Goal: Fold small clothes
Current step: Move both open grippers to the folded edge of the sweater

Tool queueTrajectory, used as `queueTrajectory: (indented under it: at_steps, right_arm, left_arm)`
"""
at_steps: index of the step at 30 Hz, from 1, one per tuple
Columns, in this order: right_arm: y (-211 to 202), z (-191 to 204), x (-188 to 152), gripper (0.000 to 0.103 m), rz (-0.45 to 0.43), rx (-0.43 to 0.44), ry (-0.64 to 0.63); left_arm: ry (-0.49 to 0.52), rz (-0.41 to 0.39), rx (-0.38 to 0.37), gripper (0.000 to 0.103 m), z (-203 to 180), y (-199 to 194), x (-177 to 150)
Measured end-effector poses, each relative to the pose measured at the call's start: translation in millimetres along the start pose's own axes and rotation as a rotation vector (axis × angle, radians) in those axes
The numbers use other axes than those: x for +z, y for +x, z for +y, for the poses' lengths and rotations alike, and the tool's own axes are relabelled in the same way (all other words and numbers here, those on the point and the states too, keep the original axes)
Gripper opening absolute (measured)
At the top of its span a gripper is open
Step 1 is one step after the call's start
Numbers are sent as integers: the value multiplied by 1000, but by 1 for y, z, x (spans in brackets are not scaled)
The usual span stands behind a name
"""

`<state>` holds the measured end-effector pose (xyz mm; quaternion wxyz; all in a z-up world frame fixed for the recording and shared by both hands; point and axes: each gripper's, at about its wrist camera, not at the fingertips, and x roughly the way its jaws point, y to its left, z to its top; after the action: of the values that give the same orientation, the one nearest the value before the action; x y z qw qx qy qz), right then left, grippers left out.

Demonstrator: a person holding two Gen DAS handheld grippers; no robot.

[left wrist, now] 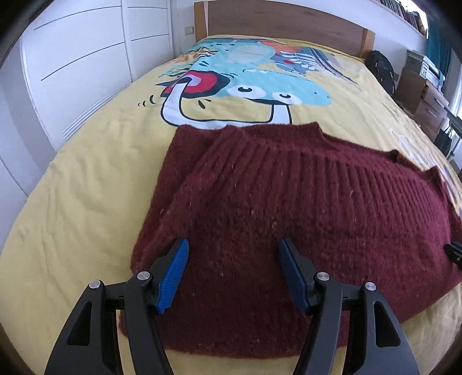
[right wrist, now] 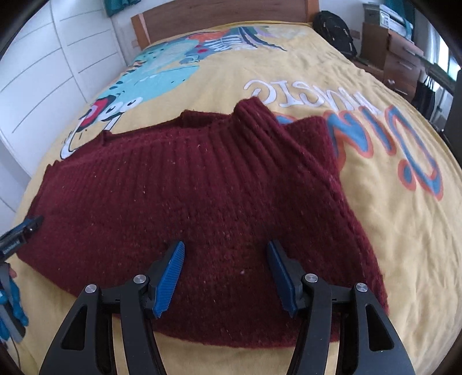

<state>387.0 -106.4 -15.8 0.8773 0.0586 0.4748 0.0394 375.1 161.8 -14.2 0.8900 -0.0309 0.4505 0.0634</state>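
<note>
Sweater (left wrist: 288, 196) half-folded on bed (left wrist: 86, 178); my left claw (left wrist: 232, 248) and right claw (right wrist: 225, 249) hover spread. Next: pinch near hem, fold over.

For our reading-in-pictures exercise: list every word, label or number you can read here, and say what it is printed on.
"MUSIC", white letters, upside down in the right wrist view, on the yellow bedspread.
Large blue and orange letters beside it, same bedspread: partly covered and distorted, not readable.
Boxes past the bed: any labels too small to read.
Sweater: no text.
</note>
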Motion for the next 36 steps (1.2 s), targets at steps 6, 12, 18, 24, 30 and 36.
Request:
queueTrajectory:
  at_steps: [6,12,18,24,30,36]
  right_arm:
    - [-7,-4,-13,61,6,14,-9]
    - [-13,-3,-15,61,31,0,-14]
    - [-27,11,-4,61,-9,9,-31]
    - [-25,27,10,61,-37,13,-82]
    - [-4,35,14,61,-12,4,-114]
    - [6,31,2,62,-5,-1,-113]
  left_arm:
    - [-29,40,-12,59,3,4,2]
    - [-32,67,-29,59,6,-6,7]
    - [-60,23,-65,59,3,-26,12]
    - [-77,-2,-89,59,-1,-26,18]
    - [-79,31,-72,59,6,-5,12]
    - [-41,31,-77,59,9,2,1]
